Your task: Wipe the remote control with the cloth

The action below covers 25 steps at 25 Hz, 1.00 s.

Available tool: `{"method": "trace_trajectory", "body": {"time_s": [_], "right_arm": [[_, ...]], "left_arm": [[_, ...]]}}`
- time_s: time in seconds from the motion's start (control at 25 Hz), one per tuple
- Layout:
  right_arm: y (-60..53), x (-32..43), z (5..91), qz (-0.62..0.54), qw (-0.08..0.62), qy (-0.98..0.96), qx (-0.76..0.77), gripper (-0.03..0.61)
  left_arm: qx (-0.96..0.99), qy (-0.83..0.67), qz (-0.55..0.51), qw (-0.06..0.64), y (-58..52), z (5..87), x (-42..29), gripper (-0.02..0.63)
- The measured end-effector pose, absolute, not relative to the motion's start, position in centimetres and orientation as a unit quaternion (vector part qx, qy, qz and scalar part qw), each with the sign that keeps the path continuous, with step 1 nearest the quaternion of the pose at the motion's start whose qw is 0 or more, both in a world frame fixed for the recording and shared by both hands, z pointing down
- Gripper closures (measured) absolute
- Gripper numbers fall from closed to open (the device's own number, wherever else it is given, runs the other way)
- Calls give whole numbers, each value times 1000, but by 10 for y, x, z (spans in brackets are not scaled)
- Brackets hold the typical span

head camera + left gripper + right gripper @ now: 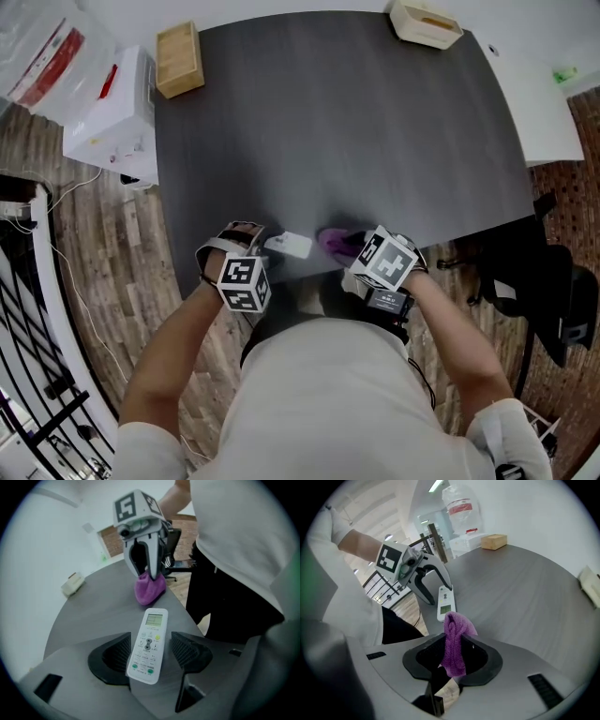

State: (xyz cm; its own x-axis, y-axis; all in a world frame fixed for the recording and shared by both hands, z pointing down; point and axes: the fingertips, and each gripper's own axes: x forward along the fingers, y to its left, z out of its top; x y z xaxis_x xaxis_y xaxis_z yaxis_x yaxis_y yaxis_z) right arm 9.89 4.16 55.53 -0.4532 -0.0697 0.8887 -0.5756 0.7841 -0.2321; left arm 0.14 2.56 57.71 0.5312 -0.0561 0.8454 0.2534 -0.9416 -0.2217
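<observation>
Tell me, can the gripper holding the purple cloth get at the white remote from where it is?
Probably yes. The right gripper, shut on the cloth, faces the remote across bare table; the left gripper's open jaws flank its far end only.

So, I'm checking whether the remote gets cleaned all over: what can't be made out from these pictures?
Underside of the remote: faces away from every camera.
Button print on the remote: left gripper view, too small and blurred to read.
Gripped fold of the cloth: right gripper view, pressed between the right tongs.
The cloth in the head view: partly behind the right tongs.
</observation>
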Motion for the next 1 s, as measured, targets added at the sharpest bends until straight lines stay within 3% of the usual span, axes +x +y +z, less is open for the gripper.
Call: {"method": "trace_trajectory", "body": {"time_s": [0.28, 0.48, 0.56, 0.64, 0.72, 0.8, 0.88, 1.0], "right_arm": [[40, 98, 553, 281, 463, -810, 225, 472], [38, 106, 551, 294, 441, -809, 252, 472], [33, 110, 546, 297, 423, -812, 273, 472], [23, 115, 538, 293, 399, -815, 302, 472], [9, 119, 525, 275, 372, -821, 334, 472], [-8, 120, 507, 244, 347, -830, 361, 472], [-27, 117, 486, 206, 326, -841, 379, 472], [-56, 104, 459, 162, 306, -857, 381, 472]], "left_arm": [[-815, -152, -540, 143, 30, 599, 13, 345], [-832, -110, -542, 42, 31, 597, 16, 391], [-852, -69, -515, -62, 30, 594, 20, 393], [-873, -11, -419, -249, 23, 580, 27, 393], [-840, 34, -243, -484, 11, 553, 34, 394], [-761, 53, -57, -644, -6, 526, 35, 394], [-710, 62, 60, -699, -17, 512, 31, 394], [-694, 62, 133, -705, -25, 504, 27, 394]]}}
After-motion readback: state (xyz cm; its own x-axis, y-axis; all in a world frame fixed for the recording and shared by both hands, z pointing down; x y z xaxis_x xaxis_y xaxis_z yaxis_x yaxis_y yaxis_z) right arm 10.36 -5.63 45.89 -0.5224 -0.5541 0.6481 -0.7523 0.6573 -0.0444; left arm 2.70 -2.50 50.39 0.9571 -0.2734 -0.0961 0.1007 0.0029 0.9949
